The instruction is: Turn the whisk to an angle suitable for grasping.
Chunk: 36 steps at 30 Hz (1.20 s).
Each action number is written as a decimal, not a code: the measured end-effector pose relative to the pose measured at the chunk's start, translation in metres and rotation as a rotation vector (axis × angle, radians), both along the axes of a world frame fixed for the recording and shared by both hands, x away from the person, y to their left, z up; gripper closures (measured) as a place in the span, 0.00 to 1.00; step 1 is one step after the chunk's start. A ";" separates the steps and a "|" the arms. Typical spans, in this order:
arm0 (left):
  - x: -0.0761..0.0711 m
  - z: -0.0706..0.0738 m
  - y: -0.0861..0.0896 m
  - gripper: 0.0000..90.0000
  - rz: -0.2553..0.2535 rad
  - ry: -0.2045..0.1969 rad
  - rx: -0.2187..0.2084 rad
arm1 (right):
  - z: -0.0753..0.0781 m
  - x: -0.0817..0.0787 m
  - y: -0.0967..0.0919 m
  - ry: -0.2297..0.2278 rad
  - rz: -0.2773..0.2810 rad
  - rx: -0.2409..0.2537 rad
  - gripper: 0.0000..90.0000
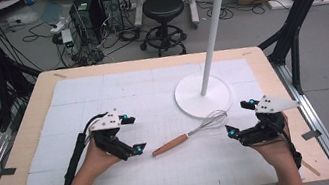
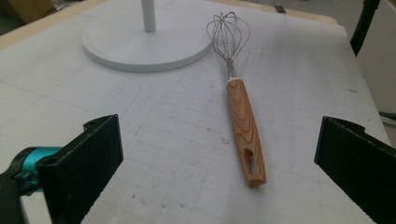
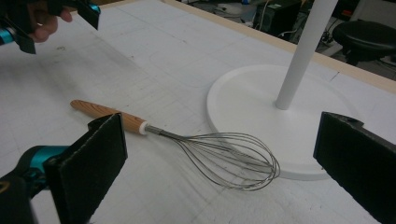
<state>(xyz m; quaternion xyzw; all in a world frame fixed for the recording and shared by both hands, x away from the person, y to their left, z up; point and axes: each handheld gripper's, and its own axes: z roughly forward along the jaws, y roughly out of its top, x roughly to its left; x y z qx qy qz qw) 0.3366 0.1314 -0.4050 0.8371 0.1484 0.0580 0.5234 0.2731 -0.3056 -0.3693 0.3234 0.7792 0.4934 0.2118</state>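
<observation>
The whisk (image 1: 190, 133) lies flat on the white mat (image 1: 101, 90), between the two grippers. Its long axis runs nearly across the table with a slight slant: the wooden handle (image 1: 170, 145) points toward the person's left and a little nearer them, the wire head (image 1: 212, 121) toward the right and a little farther away. The wires sit just at the edge of the stand's (image 1: 203, 95) round base; from above they seem to touch or overlap its rim, though I cannot tell whether they truly rest on it.

The left gripper (image 1: 131, 134) is held just left of the handle's end, jaws spread wide with nothing between them. In the left gripper view the whisk (image 2: 238, 93) lies ahead of the jaws and a bit right of centre, handle end nearest, clear of both.

The right gripper (image 1: 242, 118) is near the wire head, on its right, also wide open and holding nothing. In the right gripper view the whisk (image 3: 187, 144) lies crosswise between the jaws; the left jaw covers part of the handle, so whether it touches is hard to say.

The stand's pole is cut off at the top in both gripper views. The slot in the handle's end shows plainly in the left gripper view but is too small to make out from above.
</observation>
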 end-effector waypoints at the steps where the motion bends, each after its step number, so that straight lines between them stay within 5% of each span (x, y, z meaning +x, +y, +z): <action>1: 0.002 -0.002 -0.007 0.02 -0.009 0.009 0.007 | 0.000 0.000 0.000 0.000 0.002 -0.001 0.02; 5: 0.005 -0.006 -0.025 0.02 -0.021 0.019 0.060 | 0.000 0.000 0.001 -0.003 0.004 -0.005 0.02; 15: 0.008 -0.012 -0.057 0.03 -0.038 0.015 0.112 | 0.000 0.002 0.004 0.004 0.010 -0.008 0.02; 28: 0.006 -0.019 -0.076 0.37 -0.116 0.033 0.168 | 0.000 0.002 0.004 0.003 0.009 -0.012 0.02; 36: 0.006 -0.024 -0.083 0.47 -0.131 0.057 0.184 | -0.001 0.003 0.005 0.005 0.014 -0.022 0.02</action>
